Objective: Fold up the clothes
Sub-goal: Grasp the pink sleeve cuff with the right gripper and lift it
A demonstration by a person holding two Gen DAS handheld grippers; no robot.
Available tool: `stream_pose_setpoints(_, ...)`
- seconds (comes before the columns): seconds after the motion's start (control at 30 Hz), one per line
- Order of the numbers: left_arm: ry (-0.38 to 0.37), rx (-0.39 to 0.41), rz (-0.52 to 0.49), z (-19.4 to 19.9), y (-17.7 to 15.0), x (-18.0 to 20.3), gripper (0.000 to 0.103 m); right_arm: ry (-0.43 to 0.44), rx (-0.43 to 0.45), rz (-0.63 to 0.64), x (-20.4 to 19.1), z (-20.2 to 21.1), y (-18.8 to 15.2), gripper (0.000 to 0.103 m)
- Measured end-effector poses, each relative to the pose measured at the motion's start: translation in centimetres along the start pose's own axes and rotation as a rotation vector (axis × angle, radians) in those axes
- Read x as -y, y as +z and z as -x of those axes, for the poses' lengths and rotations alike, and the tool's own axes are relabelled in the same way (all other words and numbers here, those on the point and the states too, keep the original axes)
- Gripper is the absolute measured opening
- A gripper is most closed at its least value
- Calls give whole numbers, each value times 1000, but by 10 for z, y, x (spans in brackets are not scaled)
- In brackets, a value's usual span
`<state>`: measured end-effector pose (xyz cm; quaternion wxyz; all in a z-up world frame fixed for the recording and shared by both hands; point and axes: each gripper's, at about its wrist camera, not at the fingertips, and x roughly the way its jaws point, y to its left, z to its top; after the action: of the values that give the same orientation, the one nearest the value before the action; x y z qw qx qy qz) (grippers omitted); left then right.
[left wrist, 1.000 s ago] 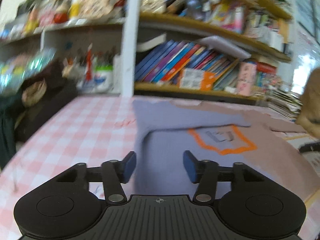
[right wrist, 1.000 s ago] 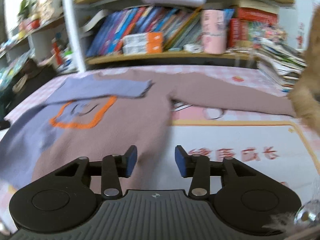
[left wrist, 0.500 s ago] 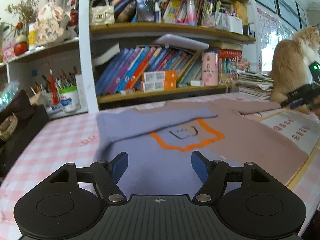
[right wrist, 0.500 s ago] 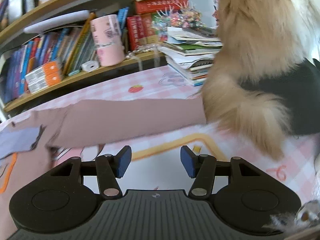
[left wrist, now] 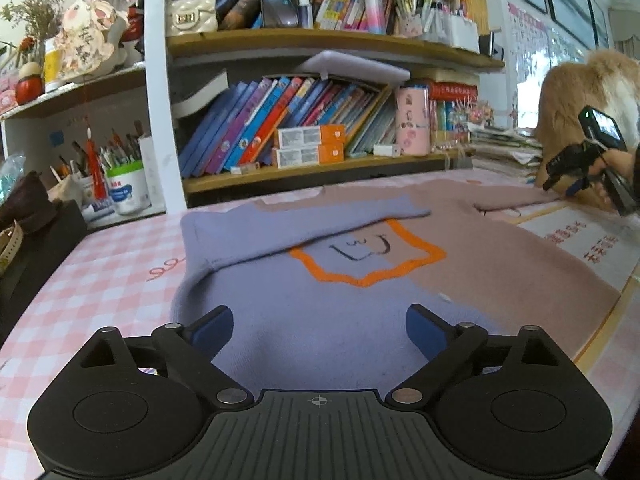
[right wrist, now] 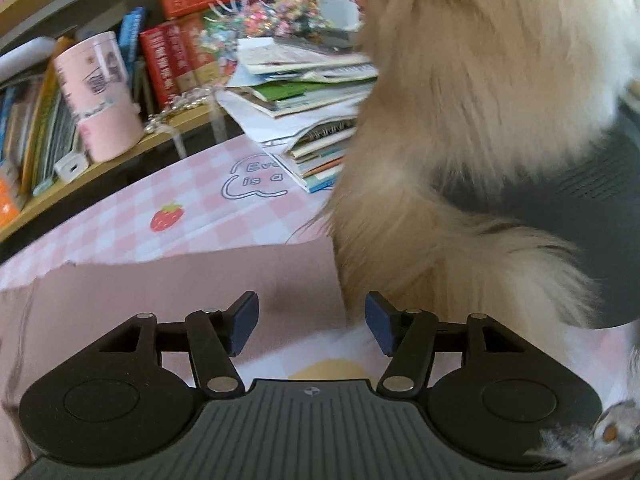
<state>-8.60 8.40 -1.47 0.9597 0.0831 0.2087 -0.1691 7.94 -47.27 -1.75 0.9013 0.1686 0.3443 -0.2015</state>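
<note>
Risk, largest first: the long-haired cat [right wrist: 460, 140] sits on the checked tablecloth [right wrist: 200, 216] right at the cuff end of the sweater's brown sleeve [right wrist: 180, 292]. Its fur touches or overlaps the cuff; which of the two cannot be told. If the animal rests on the fabric, a pull on the sleeve may drag the whole sweater [left wrist: 360, 300] out of its flat lay, or startle the cat across the garment. A close of the jaws here could also catch fur along with cloth.

Second risk: the blue sleeve [left wrist: 304, 220], already folded across the chest over the orange-outlined patch [left wrist: 368, 260], lies loose. Any tug from the right side could slide it off.

Smaller risk: the paper stack [right wrist: 300, 92] just behind the cat could topple if the cat shifts.

Grippers: the left gripper [left wrist: 319, 330] stands wide apart over the blue lower body of the sweater, nothing between the pads. The right gripper [right wrist: 311, 322] is partly spread just above the brown cuff, pads not pressing cloth.

Change against the earlier frames: both sets of jaws have just been opening, with nothing gripped between them. The right view has swung from the sweater's middle to the far cuff and the cat. The left view has steadied from blur.
</note>
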Motion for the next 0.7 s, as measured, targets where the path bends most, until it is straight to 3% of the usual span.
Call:
stream_pose_setpoints(0.2, -15, 0, -39, 0, 0, 5, 97, 16, 0, 31, -8, -11, 0, 57)
stream_pose_setpoints(0.37, -15, -12, -60, -2, 0, 9, 97, 20, -12, 131, -23, -11, -4, 38)
stream_pose_setpoints(0.5, -9, -26, -60, -4, 0, 9, 97, 66, -22, 125, -26, -11, -2, 13)
stream_pose_setpoints(0.7, -3, -50, -70, -7, 1, 11, 97, 138, 41, 132, -52, 18, 11, 12)
